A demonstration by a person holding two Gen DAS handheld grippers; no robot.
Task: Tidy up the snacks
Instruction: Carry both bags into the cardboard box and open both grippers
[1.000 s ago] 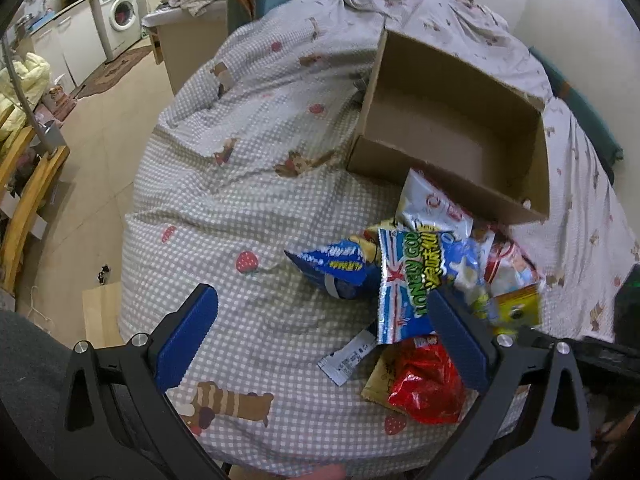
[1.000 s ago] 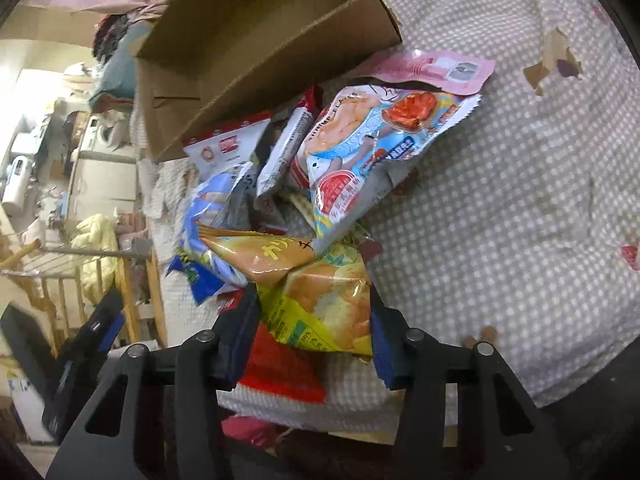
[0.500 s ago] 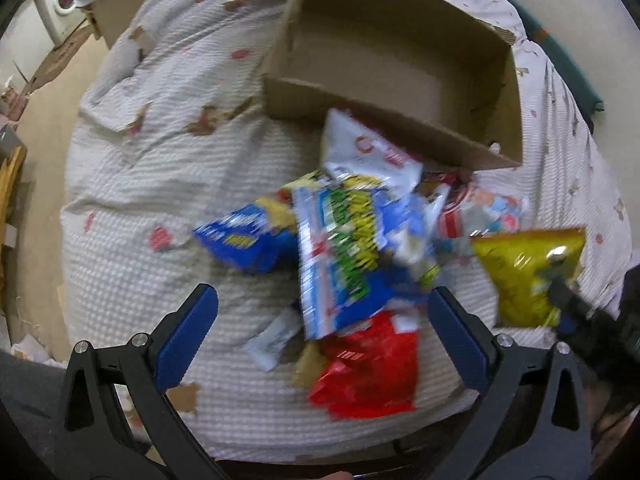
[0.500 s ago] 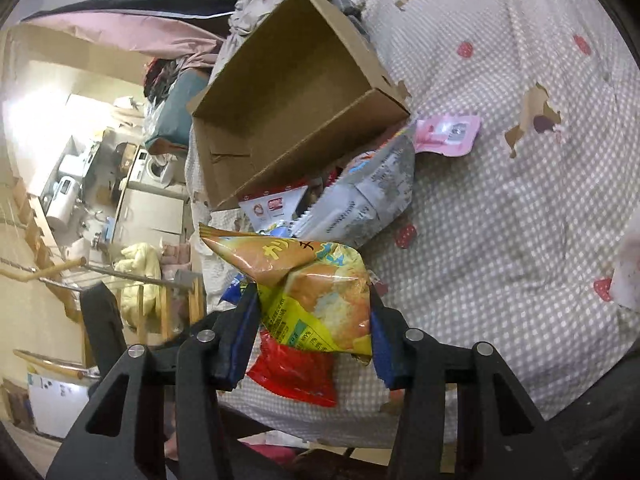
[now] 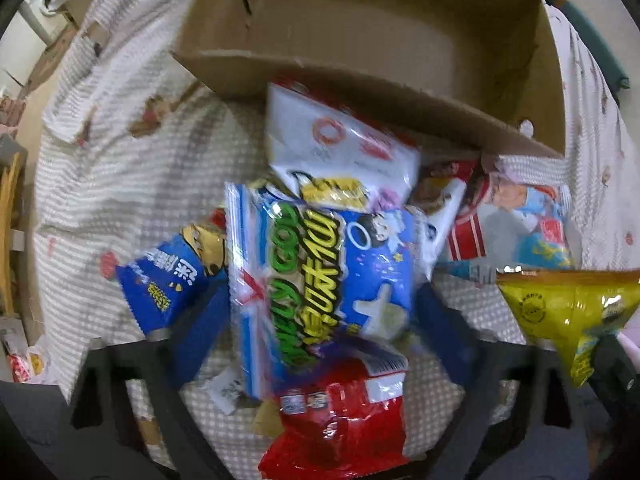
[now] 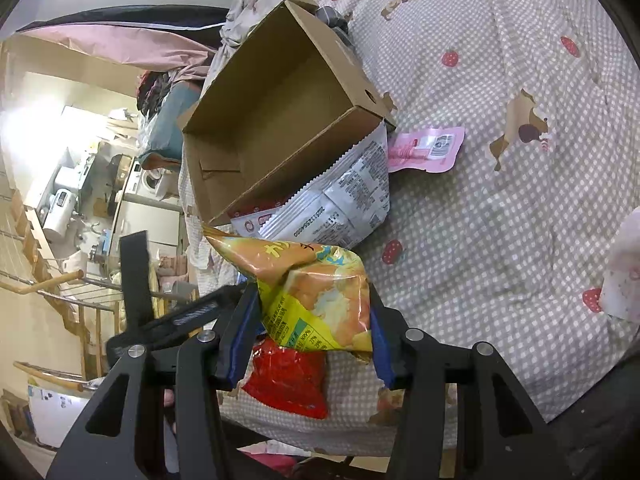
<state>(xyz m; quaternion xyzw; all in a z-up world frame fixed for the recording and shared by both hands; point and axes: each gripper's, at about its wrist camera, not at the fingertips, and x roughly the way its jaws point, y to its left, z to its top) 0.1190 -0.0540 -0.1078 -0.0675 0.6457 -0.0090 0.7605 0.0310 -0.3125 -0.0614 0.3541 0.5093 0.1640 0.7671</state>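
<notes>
I'm holding my right gripper (image 6: 312,320) raised off the bed, tilted forward and down, fingers pointing toward the cardboard box (image 6: 280,120). Its blue pads (image 6: 244,332) are pinching a yellow-orange snack bag (image 6: 316,300) across its lower half; the bag's sealed top is sticking out ahead of the fingers. The same bag is showing at the right edge of the left wrist view (image 5: 568,312), hanging clear of the pile.

My left gripper (image 5: 320,328) is angling down over the snack pile, fingers spread wide. The blue-and-white bag with green lettering (image 5: 320,280) is lying between the pads (image 5: 200,336); that view is blurring, so I can't tell if either pad is touching it. Nothing is looking clamped.

Pile layout: a red bag (image 5: 340,420) is lying nearest my left wrist, partly under the blue-and-white one. A dark blue bag (image 5: 164,292) is sitting just beside the left pad. A white bag with red rings (image 5: 340,148) is leaning against the box's near wall. A silver packet (image 6: 344,200) is resting against the box's corner, a pink sachet (image 6: 428,150) just beside it on the checked quilt (image 6: 500,220).

The box is sitting open on the quilt beyond the pile; the inside that's showing is bare cardboard.
</notes>
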